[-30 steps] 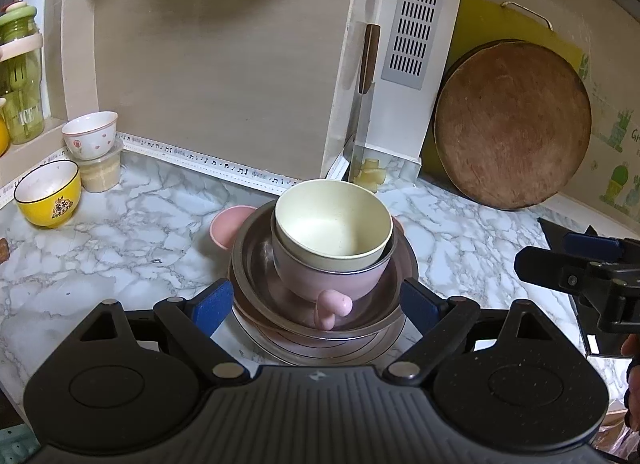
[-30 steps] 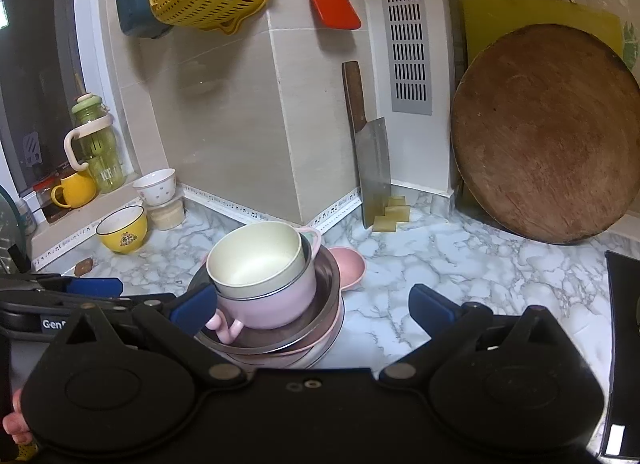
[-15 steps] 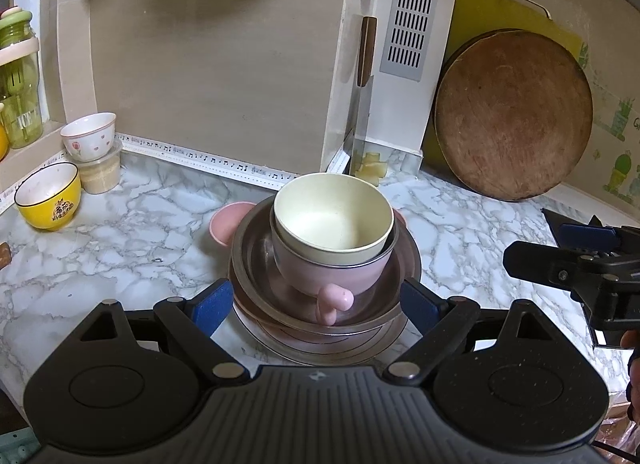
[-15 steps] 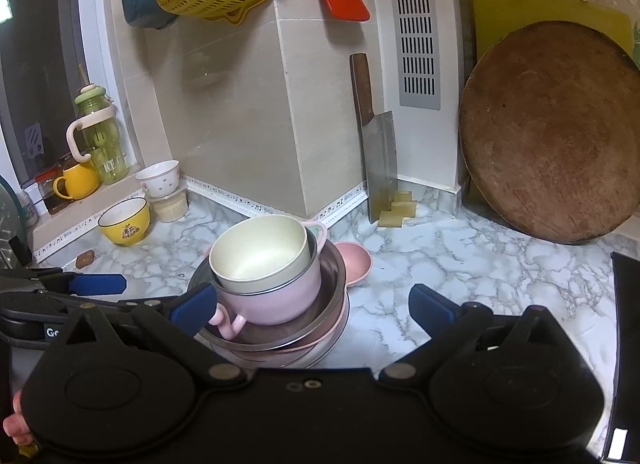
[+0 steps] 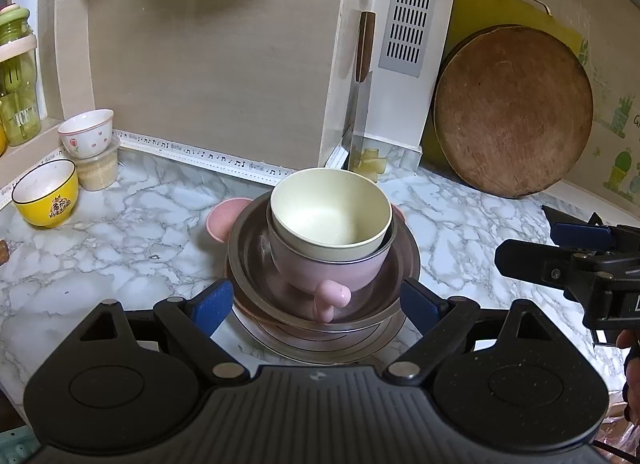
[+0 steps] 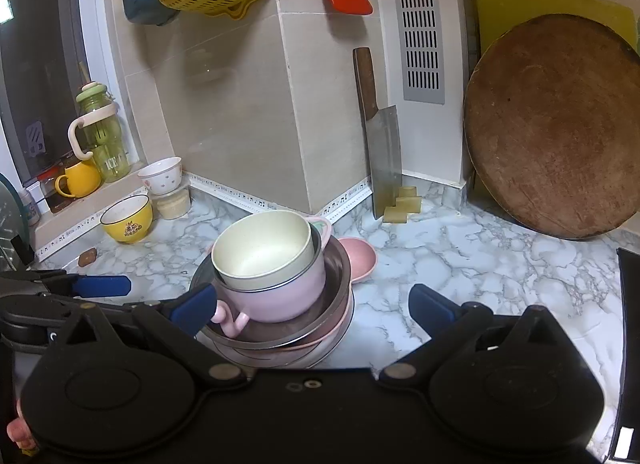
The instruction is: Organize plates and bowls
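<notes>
The left gripper (image 5: 316, 304) is hovering level with its blue-padded jaws standing wide apart and nothing gripped between them. The right gripper (image 6: 312, 306) is holding the same spread pose off to the right, its fingers (image 5: 532, 260) pointing across toward the left one, which is showing low in the right wrist view.

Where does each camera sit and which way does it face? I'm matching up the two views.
Left wrist: on the left gripper, facing the bowl stack head-on; the right gripper shows at its right edge.
Right wrist: on the right gripper, right of the stack, facing the wall corner; the left gripper shows at left.
Shared: the stack, yellow bowl, round board.
</notes>
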`<state>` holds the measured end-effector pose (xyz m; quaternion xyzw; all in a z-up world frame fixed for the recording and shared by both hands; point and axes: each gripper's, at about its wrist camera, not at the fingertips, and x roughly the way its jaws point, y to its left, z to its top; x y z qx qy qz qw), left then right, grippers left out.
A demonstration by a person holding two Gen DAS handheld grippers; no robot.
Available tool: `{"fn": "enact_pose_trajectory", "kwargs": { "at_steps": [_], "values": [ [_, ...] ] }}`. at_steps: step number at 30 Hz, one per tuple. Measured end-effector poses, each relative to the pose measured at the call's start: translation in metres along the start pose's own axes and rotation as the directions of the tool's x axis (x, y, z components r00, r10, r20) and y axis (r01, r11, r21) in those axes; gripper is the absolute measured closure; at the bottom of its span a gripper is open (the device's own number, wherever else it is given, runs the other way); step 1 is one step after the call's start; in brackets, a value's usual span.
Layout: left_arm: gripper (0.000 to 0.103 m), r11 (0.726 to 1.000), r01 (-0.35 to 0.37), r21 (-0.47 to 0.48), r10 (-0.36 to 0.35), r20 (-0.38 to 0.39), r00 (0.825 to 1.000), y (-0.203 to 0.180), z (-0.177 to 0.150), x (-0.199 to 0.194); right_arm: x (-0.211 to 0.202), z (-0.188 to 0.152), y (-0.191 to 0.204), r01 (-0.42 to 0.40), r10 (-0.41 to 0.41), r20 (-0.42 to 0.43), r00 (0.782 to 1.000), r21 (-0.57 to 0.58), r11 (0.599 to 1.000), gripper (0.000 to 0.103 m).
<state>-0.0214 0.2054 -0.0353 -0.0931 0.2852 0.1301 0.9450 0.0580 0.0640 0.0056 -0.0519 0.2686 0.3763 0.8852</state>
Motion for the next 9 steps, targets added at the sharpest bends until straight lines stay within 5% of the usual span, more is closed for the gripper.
{"fn": "enact_pose_trajectory", "kwargs": {
  "at_steps": [9],
  "values": [
    [0.012,1.0,0.015,-0.001,-0.015,-0.016,1.0,0.0012,0.0012,0.0056,0.0011,-0.0014,-0.0027,-0.004,0.004,-0.009,1.0,0.007,1.0,0.0]
  ]
}}
